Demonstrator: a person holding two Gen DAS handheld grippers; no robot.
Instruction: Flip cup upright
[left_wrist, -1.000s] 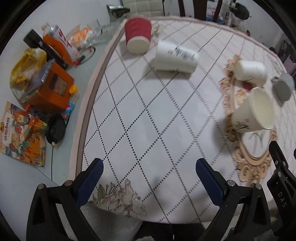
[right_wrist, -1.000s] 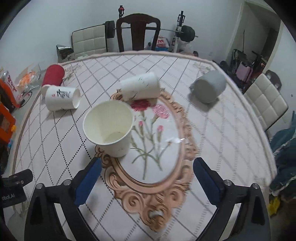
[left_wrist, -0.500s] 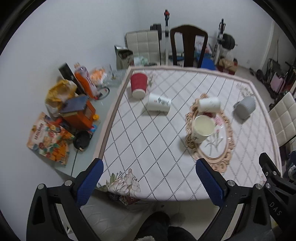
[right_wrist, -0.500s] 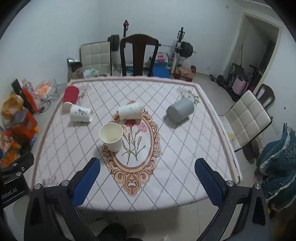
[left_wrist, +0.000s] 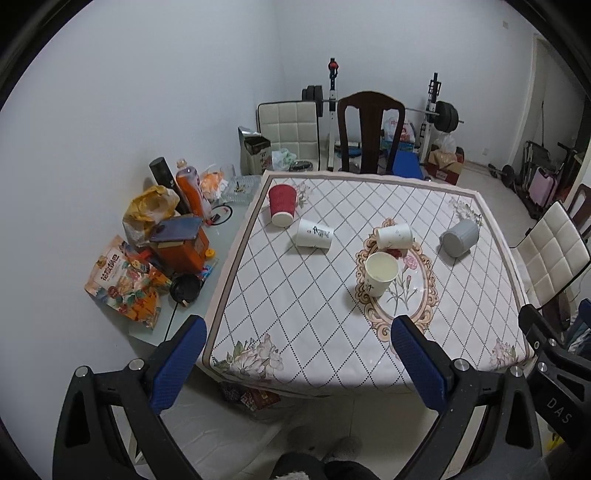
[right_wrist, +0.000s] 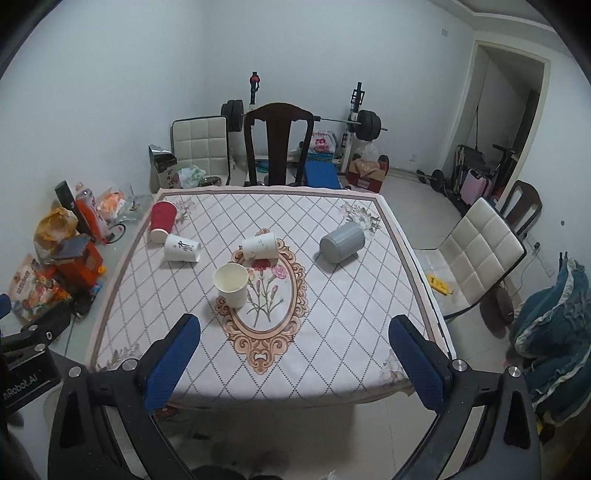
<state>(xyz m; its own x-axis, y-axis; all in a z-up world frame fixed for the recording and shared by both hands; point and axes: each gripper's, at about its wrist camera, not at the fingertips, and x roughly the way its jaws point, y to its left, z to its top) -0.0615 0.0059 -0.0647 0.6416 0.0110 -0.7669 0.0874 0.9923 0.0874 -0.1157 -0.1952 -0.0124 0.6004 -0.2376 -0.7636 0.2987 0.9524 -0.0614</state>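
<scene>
One cream paper cup stands upright on the table by the oval floral mat. Several cups lie on their sides: a red one, a white printed one, a plain white one and a grey one. My left gripper and right gripper are both open and empty, held high and back from the table's near edge.
The table has a diamond-pattern cloth. A side surface at the left holds snack bags, an orange box and bottles. A dark wooden chair stands behind the table, a white chair at the right.
Both grippers have pulled up and back from close above the table, so the whole table and room now show. The cups have not moved.
</scene>
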